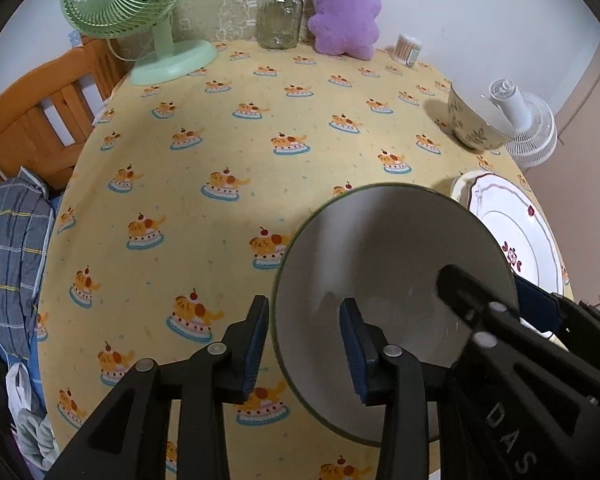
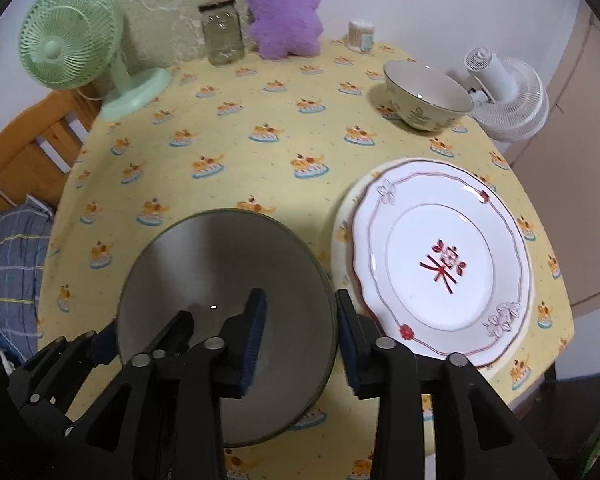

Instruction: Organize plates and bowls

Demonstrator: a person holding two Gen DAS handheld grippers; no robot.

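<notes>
A grey-white bowl [image 1: 384, 248] [image 2: 220, 264] with a thin green rim sits on the yellow tablecloth, near the front. My left gripper [image 1: 305, 304] straddles its left rim, one pad inside and one outside, open, with the pads clear of the wall. My right gripper [image 2: 300, 296] straddles the right rim the same way, also open. Each gripper shows in the other's view: the right gripper [image 1: 496, 284] and the left gripper [image 2: 144, 326]. To the right lies a white plate [image 2: 440, 216] [image 1: 512, 224] with red trim, stacked on a larger plate [image 2: 340, 240]. A floral bowl [image 2: 424, 96] [image 1: 472, 124] stands at the far right.
Along the back stand a green fan [image 1: 132, 4], a glass jar [image 1: 280, 16], a purple plush toy [image 1: 344, 16] and a small swab container [image 1: 408, 48]. A white fan [image 2: 504, 96] is beyond the right table edge. A wooden frame [image 1: 40, 120] and plaid cloth [image 1: 12, 248] lie left.
</notes>
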